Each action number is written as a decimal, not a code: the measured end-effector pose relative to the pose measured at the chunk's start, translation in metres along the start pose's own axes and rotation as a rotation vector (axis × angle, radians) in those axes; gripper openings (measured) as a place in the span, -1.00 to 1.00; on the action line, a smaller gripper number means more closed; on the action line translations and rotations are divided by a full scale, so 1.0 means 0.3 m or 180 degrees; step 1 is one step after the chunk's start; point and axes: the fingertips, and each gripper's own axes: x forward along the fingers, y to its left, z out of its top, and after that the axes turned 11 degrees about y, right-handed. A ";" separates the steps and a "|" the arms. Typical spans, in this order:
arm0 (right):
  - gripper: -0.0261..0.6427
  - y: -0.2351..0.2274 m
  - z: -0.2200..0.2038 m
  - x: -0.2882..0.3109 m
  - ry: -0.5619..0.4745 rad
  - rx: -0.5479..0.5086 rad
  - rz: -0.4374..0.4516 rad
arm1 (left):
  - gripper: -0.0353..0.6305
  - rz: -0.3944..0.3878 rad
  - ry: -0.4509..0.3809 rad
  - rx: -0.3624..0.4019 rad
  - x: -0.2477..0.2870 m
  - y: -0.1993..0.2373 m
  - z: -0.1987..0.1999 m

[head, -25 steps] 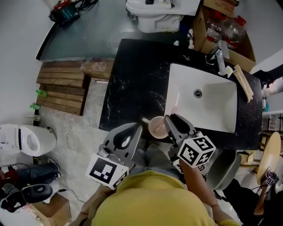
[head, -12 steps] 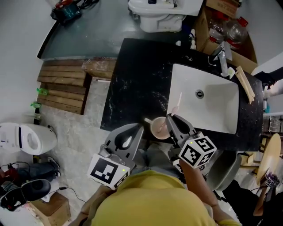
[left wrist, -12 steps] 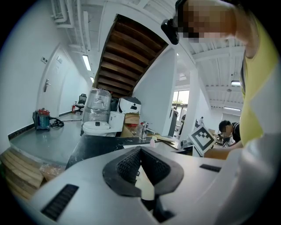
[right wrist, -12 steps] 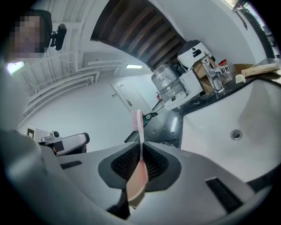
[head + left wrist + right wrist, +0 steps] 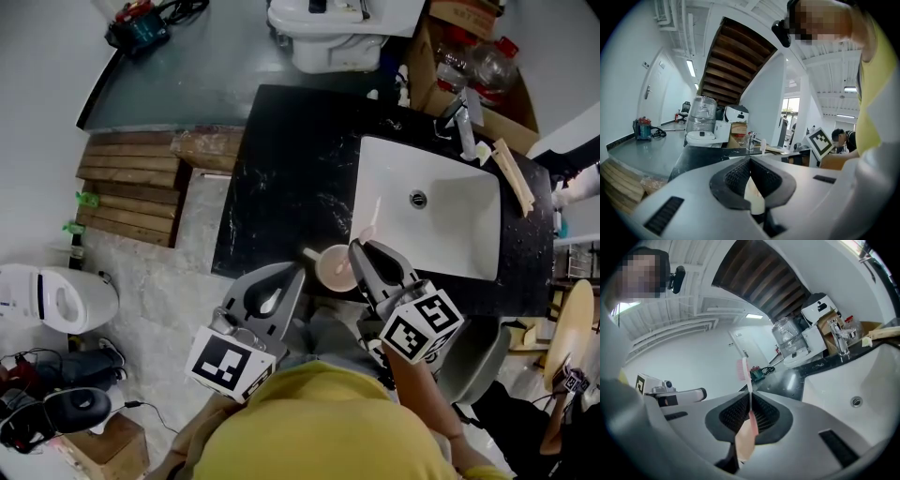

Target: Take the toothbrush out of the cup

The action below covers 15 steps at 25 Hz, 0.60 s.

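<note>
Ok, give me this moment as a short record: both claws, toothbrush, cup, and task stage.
cup: upright on the black counter, beside the white sink
right claw: shut on the toothbrush handle, brush head sticking out past the jaws; jaws have just been closing
left claw: closed on a pale piece, apparently part of the cup
toothbrush position: lower end at the cup's mouth, not clear of it
task stage: brush gripped, removal not finished
</note>
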 end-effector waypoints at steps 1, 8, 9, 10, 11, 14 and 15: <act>-0.83 0.008 0.007 -0.006 -0.0019 -0.0024 0.0004 | -0.86 -0.0005 -0.0007 0.0005 -0.002 -0.004 0.001; -0.83 0.067 0.047 -0.045 -0.0151 -0.0178 0.0030 | -0.86 -0.0040 -0.0064 0.0044 -0.022 -0.031 0.006; -0.83 0.077 0.052 -0.051 -0.0165 -0.0204 0.0032 | -0.86 -0.0048 -0.0074 0.0050 -0.025 -0.036 0.008; -0.83 0.087 0.057 -0.058 -0.0181 -0.0230 0.0037 | -0.86 -0.0057 -0.0086 0.0057 -0.028 -0.042 0.010; -0.83 0.099 0.062 -0.066 -0.0202 -0.0257 0.0043 | -0.86 -0.0066 -0.0097 0.0068 -0.032 -0.048 0.012; -0.83 0.142 0.087 -0.096 -0.0292 -0.0365 0.0066 | -0.86 -0.0094 -0.0136 0.0103 -0.044 -0.068 0.021; -0.83 0.159 0.097 -0.107 -0.0325 -0.0420 0.0065 | -0.86 -0.0106 -0.0152 0.0115 -0.049 -0.074 0.024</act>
